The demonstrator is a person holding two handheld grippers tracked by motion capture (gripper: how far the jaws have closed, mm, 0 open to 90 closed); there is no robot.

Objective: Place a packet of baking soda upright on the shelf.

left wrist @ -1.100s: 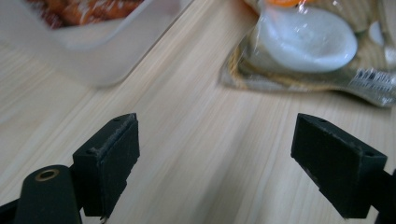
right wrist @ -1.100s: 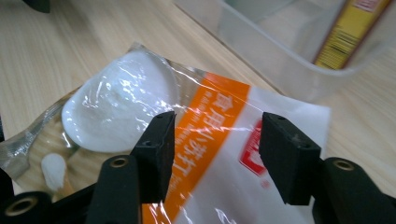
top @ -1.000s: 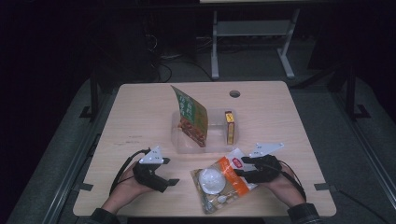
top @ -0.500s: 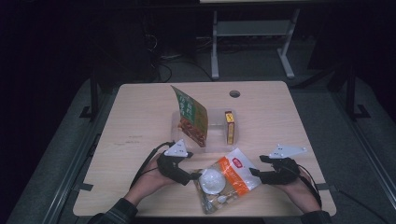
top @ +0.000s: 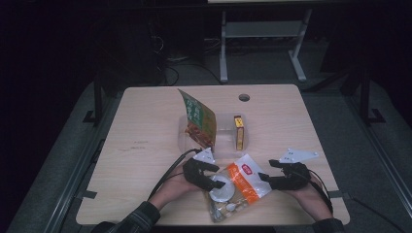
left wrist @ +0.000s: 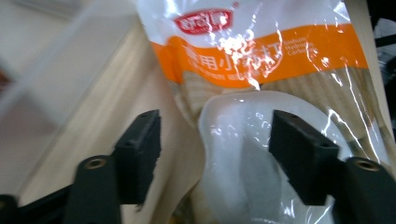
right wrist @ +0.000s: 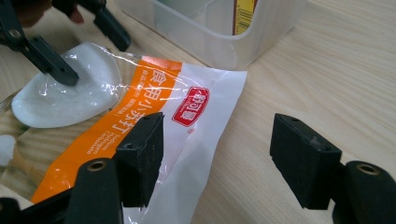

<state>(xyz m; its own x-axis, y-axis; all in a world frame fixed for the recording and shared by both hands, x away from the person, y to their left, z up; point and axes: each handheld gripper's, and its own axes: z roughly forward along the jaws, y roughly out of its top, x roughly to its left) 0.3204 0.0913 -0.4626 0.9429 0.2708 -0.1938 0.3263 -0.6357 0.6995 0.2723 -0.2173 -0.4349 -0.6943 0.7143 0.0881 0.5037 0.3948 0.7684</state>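
Bag grab at near edge — both tongs spread

Bag (top: 238,187) of white powder, clear plastic with orange band and red logo, lies flat on the table (top: 145,126) near the person's edge, between the two hands. Just beyond it sits a clear plastic bin (top: 226,138) holding an upright green packet (top: 198,119) and a small yellow box (top: 238,132).

Left tongs (top: 216,180) sit at the bag's left side, over the white powder lump (left wrist: 243,140). In the left gripper view the jaws have just been closing and straddle the lump, one jaw on bare table wood left of it, the other over the film — pads not yet pressing, so spread, nothing pinched. Right tongs (top: 264,178) are at the bag's right edge; in the right gripper view its jaws stand apart, one over the white top seam (right wrist: 205,116), the other over bare table. Also holding nothing.

To do the grab well, I'd judge:
- left tongs should bite the film plus lump, not skate off the slick plastic
- right tongs need to shift left so both pads close on the seam edge
- lift both ends together — powder will slump to the low side
- keep clear of the bin wall when raising
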